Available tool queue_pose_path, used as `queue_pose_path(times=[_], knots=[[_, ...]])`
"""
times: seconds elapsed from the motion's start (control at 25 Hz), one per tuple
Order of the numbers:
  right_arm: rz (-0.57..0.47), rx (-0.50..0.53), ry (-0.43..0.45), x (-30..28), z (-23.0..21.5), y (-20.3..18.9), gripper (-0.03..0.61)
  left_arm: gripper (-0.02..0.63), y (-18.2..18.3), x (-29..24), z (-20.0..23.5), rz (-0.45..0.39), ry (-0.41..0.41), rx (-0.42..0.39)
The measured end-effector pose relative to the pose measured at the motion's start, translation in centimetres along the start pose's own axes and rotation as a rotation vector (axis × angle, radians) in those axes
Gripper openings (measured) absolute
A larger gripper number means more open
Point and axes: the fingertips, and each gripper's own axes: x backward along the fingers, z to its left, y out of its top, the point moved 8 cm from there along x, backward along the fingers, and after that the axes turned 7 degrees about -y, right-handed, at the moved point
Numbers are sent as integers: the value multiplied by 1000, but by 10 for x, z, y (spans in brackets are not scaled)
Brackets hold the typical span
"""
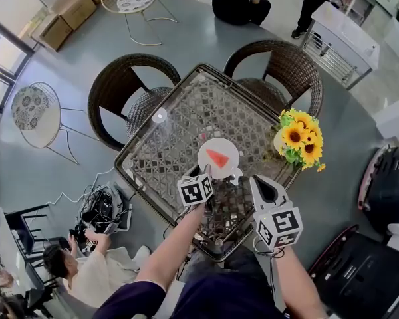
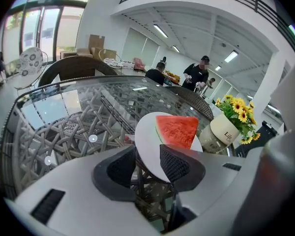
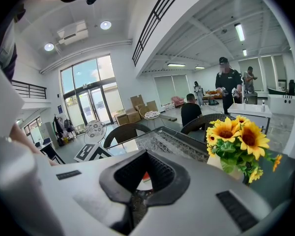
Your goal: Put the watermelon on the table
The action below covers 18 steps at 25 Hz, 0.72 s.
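- The glass-topped wicker table point(image 1: 141, 153) fills the middle of the head view. The watermelon is already on it, on a plate near the edge closest to the person.
- Two wicker chairs point(image 1: 120, 78) point(image 1: 289, 62) stand at the far side of the table, well apart from the plate.
- A vase of sunflowers point(image 1: 299, 138) stands on the table to the right of the plate, near it but not touching.
- The left gripper point(image 2: 147, 154) has its jaws spread wide. The near rim of the plate lies between them and the pads do not press it.
- The right gripper point(image 3: 143, 154) is beside the left one at the table edge. Its jaws are pressed together at the tips, with nothing between them.
- The white round plate point(image 1: 208, 147) lies flat on the glass and holds only the one slice.
- The watermelon point(image 1: 217, 157) is a red wedge lying flat on the plate. Its long axis runs across the table, with the green rind on the left and the tip toward the vase.
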Motion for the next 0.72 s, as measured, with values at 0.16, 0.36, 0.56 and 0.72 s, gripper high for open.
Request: queue_pose_path(times=[0.16, 0.36, 0.56, 0.72], knots=[[0, 0, 4, 0, 2, 0, 2, 141, 2, 2, 0, -6, 7, -21], [-8, 6, 13, -1, 6, 3, 2, 141, 8, 15, -1, -28, -5, -38], [-28, 9, 17, 2, 14, 10, 2, 140, 19, 41, -18, -74, -117, -153], [-48, 9, 19, 6, 20, 15, 2, 138, 31, 68, -42, -136, -174, -276]])
